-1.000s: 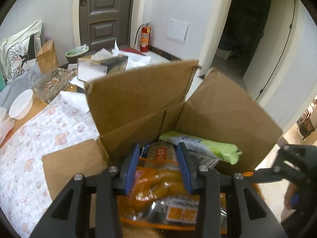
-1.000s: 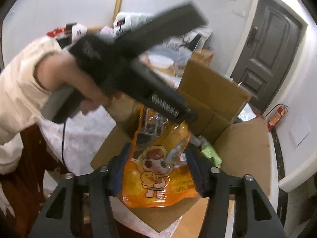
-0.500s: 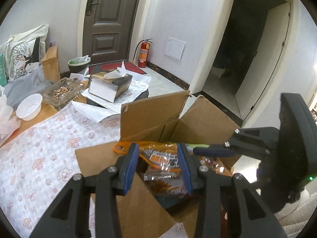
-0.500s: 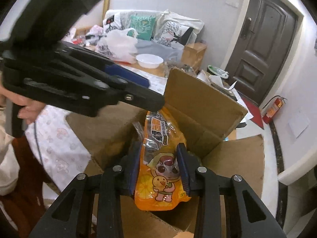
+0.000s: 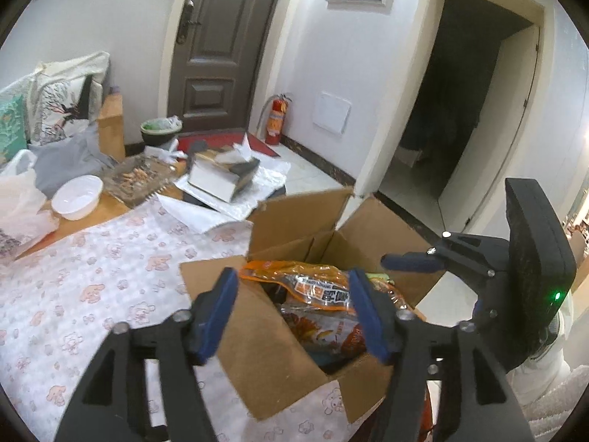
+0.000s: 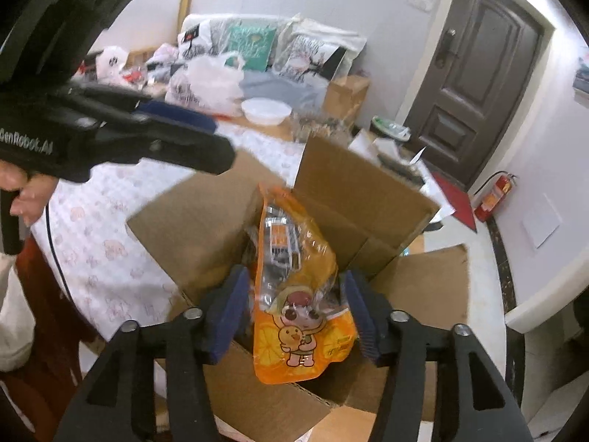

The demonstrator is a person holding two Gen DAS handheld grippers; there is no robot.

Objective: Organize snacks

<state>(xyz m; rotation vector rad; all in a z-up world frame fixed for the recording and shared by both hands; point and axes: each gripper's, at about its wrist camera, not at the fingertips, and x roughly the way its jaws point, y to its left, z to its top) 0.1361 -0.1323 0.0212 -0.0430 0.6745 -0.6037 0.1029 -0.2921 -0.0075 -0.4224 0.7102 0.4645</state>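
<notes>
One desk [image 5: 73,276] under a white bear-print cloth fills the left half of the left wrist view; one open cardboard box [image 5: 265,361] stands on it at lower centre, flaps up. One orange snack bag [image 6: 294,287] lies on top of the box contents at centre of the right wrist view, long axis running from lower centre up and slightly left toward the far flap, its printed cartoon end hanging over the near box edge. Beneath it at least two more packets show, one reddish-orange packet [image 5: 324,331] and a sliver of a green packet [image 5: 375,276]; a full count is not possible. Right hand-held gripper [image 6: 294,316]: the nearer one, jaws spread wide on either side of the bag's near end, apparently not pressing it, holding nothing. Left hand-held gripper [image 5: 294,313]: also wide open and empty, above the box's near corner, the bag's far end lying crosswise just beyond its tips. Judgement: next grasp falls to the right, closing across the bag's short axis.
</notes>
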